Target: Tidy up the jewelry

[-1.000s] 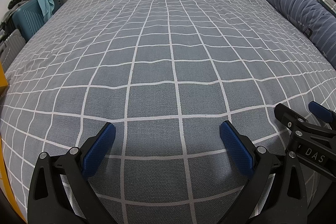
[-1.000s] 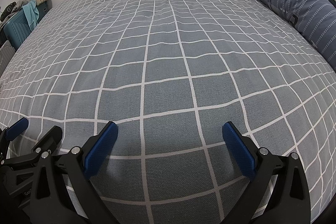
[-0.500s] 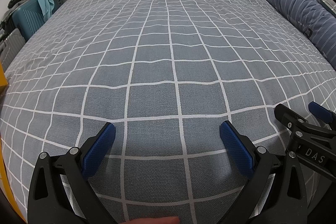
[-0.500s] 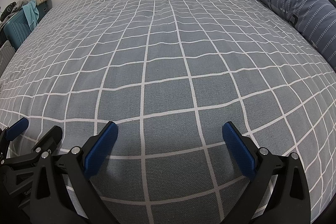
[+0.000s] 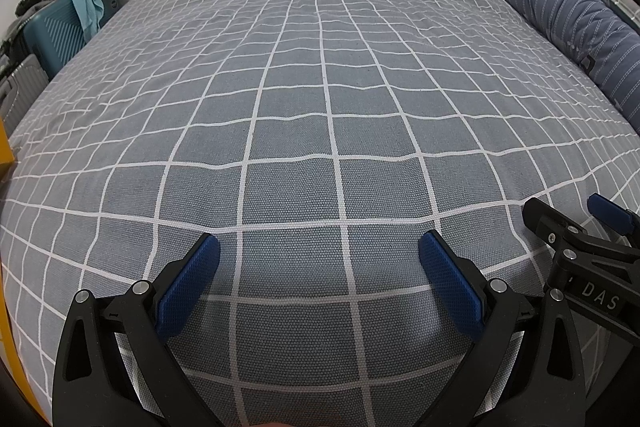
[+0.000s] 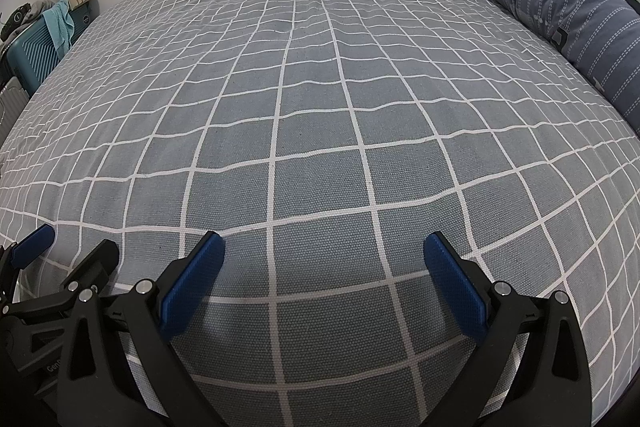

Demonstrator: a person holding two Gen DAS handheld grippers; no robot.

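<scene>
Almost nothing has changed over the last second: both grippers still hover side by side at the near edge of the bed, and the grey checked cover looks the same. The only difference is a sliver of fingertip that came into the bottom of the left view half a second ago and now barely shows. This suggests the task has not really begun.

The left gripper points forward along the bed, its blue pads spread wide with nothing between them. The right gripper sits just beside it, level and parallel, also spread wide and empty.

No jewelry is visible in either view, so where it lies cannot be told. A striped pillow lies along the right edge. A teal suitcase stands beyond the far left corner.
</scene>
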